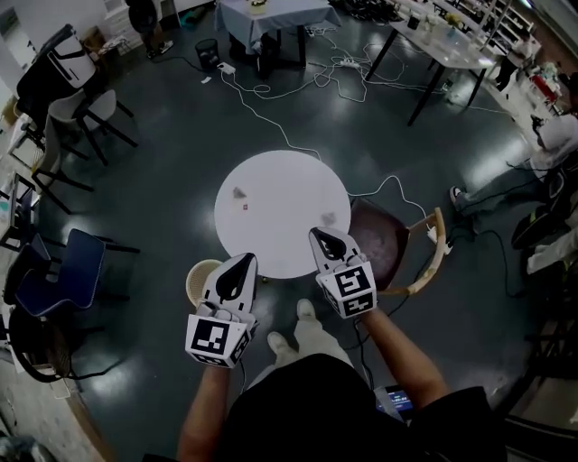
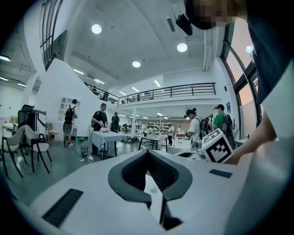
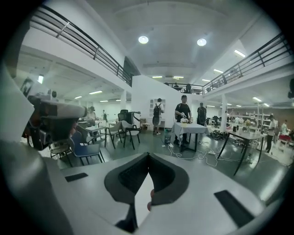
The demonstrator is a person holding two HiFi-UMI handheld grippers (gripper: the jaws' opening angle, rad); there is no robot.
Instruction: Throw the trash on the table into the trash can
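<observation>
A round white table (image 1: 289,171) carries a few small scraps: a grey crumpled piece (image 1: 238,192), a tiny red bit (image 1: 244,207) and another grey piece (image 1: 329,217) near its right edge. A beige round trash can (image 1: 199,278) stands on the floor at the table's near left, partly hidden by my left gripper (image 1: 245,262). That gripper is shut and empty, level over the can's right side. My right gripper (image 1: 321,236) is shut and empty over the table's near right edge, just short of the grey piece. Both gripper views look out level across the hall, with the left gripper (image 2: 148,153) and the right gripper (image 3: 148,158) showing jaws closed together.
A wooden chair (image 1: 393,245) with a dark red seat stands right of the table. A blue chair (image 1: 77,271) and black chairs (image 1: 63,99) line the left. White cables (image 1: 307,90) trail across the dark floor. Tables (image 1: 271,23) and people stand farther back.
</observation>
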